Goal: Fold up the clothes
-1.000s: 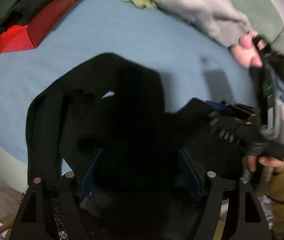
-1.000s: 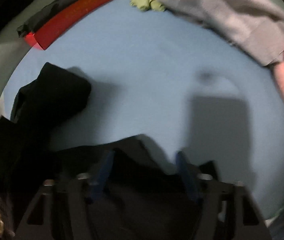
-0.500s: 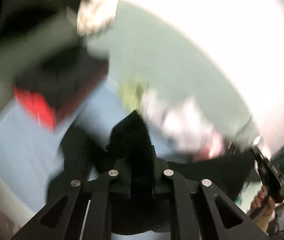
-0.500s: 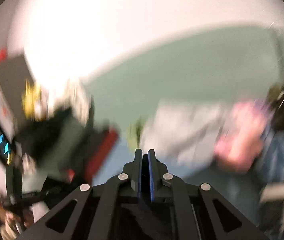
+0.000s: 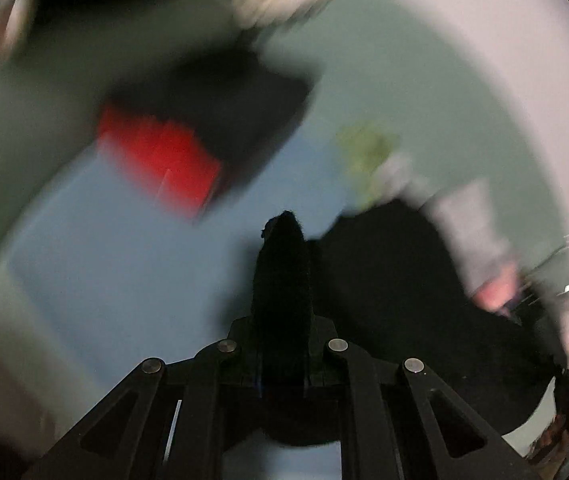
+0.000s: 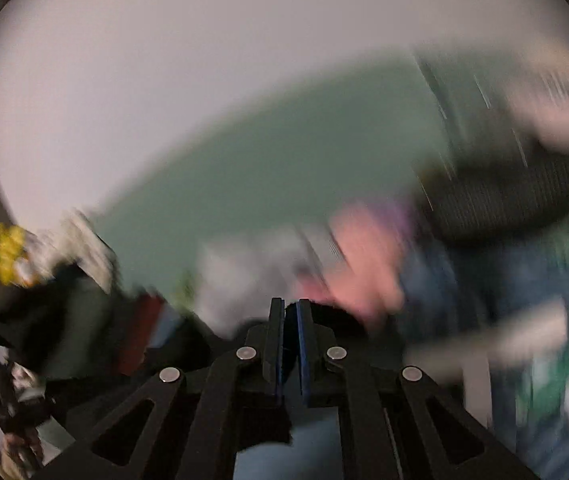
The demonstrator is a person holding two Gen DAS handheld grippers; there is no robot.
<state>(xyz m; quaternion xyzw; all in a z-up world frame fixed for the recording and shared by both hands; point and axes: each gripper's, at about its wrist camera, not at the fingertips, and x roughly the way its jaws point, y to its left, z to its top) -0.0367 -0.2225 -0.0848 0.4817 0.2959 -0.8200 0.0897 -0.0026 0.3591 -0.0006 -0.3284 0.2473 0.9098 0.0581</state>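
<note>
Both views are blurred by motion. In the left wrist view my left gripper (image 5: 282,304) is shut on a fold of the black garment (image 5: 396,288). The fold stands up between the fingers and hides their tips. The rest of the garment stretches away to the right, above the blue mat (image 5: 124,264). In the right wrist view my right gripper (image 6: 288,308) has its blue pads (image 6: 304,344) pressed together. The black garment (image 6: 262,424) hangs beneath the jaws and bulges just behind them.
A red box (image 5: 160,160) with dark cloth (image 5: 224,96) on top sits at the mat's far left. A green cloth (image 5: 364,152), a grey garment (image 5: 464,216) and something pink (image 5: 496,292) lie at the far right. Denim (image 6: 484,280) and a pink item (image 6: 364,248) are ahead of the right gripper.
Both grippers were open around the black garment lying on the mat. They have shut on it and risen, tilting up, and the garment now hangs stretched between them.
</note>
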